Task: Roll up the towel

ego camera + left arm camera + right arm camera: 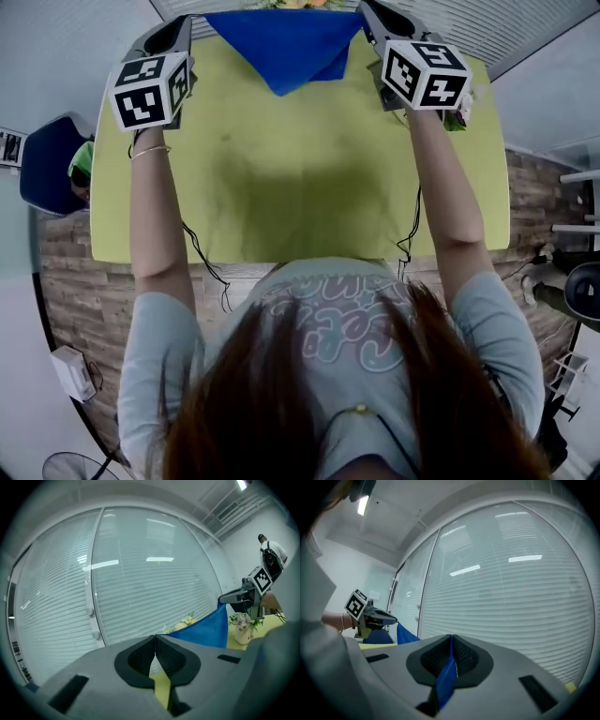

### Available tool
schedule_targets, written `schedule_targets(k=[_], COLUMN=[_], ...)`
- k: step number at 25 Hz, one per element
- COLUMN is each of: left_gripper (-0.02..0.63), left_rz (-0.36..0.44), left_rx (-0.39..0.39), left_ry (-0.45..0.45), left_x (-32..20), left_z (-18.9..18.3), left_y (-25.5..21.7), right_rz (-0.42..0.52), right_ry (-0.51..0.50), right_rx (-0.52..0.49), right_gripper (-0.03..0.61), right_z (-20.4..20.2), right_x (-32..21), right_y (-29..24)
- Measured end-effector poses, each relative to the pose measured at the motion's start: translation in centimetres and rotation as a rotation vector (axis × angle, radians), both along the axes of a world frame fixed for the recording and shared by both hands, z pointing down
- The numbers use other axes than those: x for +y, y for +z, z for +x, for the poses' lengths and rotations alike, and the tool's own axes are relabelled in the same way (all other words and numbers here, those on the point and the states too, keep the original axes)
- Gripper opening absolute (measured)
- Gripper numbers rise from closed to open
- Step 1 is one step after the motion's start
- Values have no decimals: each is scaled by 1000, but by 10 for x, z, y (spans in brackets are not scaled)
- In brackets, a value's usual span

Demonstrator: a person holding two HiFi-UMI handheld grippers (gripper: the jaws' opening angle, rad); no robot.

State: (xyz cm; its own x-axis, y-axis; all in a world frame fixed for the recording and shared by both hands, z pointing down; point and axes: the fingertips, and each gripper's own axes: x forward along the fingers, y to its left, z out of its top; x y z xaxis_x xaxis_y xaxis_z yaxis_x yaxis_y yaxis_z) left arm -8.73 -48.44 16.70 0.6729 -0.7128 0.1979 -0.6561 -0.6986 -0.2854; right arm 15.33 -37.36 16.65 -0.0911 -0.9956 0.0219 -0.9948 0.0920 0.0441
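Observation:
A blue towel (286, 47) hangs stretched between my two grippers above the far side of a yellow-green table (281, 187), its lower edge sagging to a point. The left gripper (187, 23) is shut on the towel's left corner; in the left gripper view the cloth (211, 627) runs from the closed jaw tips (155, 637) across to the right gripper (234, 597). The right gripper (367, 11) is shut on the other corner, and blue cloth (446, 677) shows pinched between its jaws (451, 637). Both point about level toward the window.
A small vase of flowers (459, 112) stands at the table's right side behind the right gripper. A blue chair (47, 159) sits left of the table. Window blinds (140, 573) close off the far side. Cables (202, 258) hang over the front edge.

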Motion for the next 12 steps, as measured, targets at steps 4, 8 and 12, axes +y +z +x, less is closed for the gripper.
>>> schedule_targets(k=[4,8,12], left_gripper=[14,14,14], left_rz=[54,78,-23], left_rx=[34,43,-44], left_ry=[29,82,143], left_x=[0,35,98], left_z=[0,-7,-40], left_y=[-27,-10,66], right_rz=[74,49,-52], right_ry=[9,-1,-61], right_rx=[-31,-27,-33], right_gripper=[16,16,17], right_z=[4,-2,-31], right_x=[2,32,89], right_y=[-26,4,63])
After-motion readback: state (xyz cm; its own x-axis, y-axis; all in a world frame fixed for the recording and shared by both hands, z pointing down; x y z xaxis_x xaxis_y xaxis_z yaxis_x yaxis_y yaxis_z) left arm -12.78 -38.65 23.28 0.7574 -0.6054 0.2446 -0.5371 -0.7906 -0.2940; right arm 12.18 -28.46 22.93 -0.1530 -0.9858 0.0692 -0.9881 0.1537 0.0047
